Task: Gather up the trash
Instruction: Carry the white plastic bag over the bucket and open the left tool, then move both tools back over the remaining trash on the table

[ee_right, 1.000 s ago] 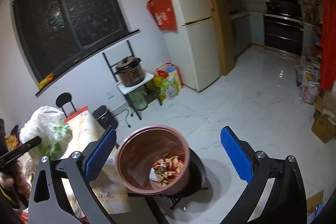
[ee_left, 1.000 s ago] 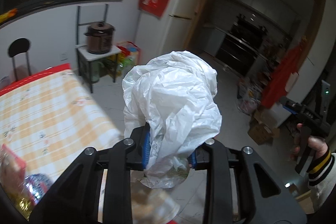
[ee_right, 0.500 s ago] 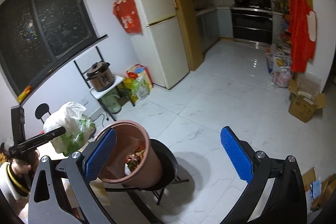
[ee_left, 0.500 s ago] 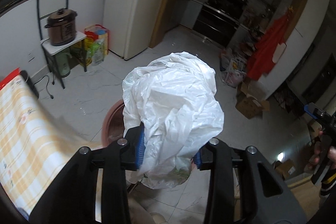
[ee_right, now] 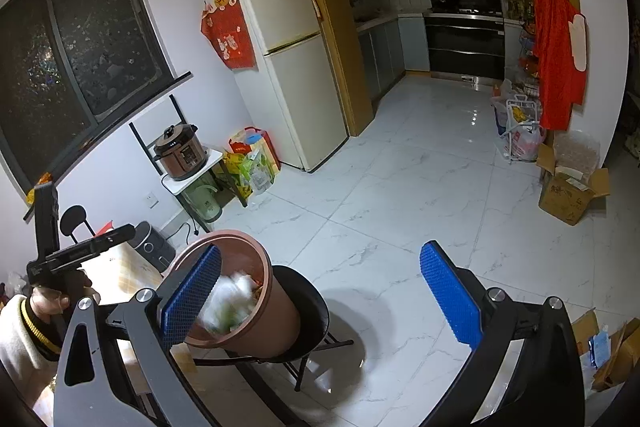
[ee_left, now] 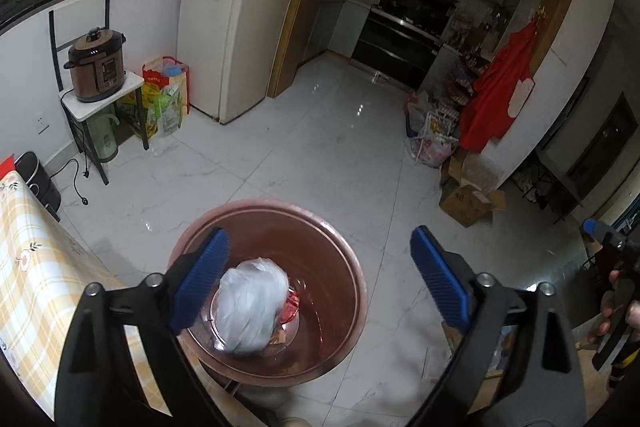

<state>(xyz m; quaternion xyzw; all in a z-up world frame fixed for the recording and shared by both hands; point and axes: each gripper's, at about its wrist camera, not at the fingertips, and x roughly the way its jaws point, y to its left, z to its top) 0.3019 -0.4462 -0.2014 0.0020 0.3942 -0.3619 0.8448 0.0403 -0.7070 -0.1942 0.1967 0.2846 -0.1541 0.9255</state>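
A white plastic trash bag [ee_left: 250, 305] lies blurred inside the brown round bin [ee_left: 344, 259], on top of other scraps. My left gripper [ee_left: 320, 277] is open and empty right above the bin's mouth. In the right wrist view the bin [ee_right: 280, 311] stands on a black stool [ee_right: 316, 311], with the white bag [ee_right: 230, 301] inside it. My right gripper [ee_right: 320, 301] is open and empty, to the right of the bin. The left gripper [ee_right: 76, 253] shows there at the far left, above the table.
A table with a yellow checked cloth [ee_left: 36, 279] is left of the bin. A rack with a pressure cooker [ee_left: 98, 65], shopping bags [ee_left: 166, 101] and a fridge [ee_left: 240, 27] line the wall. Cardboard boxes [ee_left: 470, 201] sit on the white tiled floor at right.
My left gripper opened over the bin and let go of the white bag, which dropped into it. My right gripper stayed open and swung rightward.
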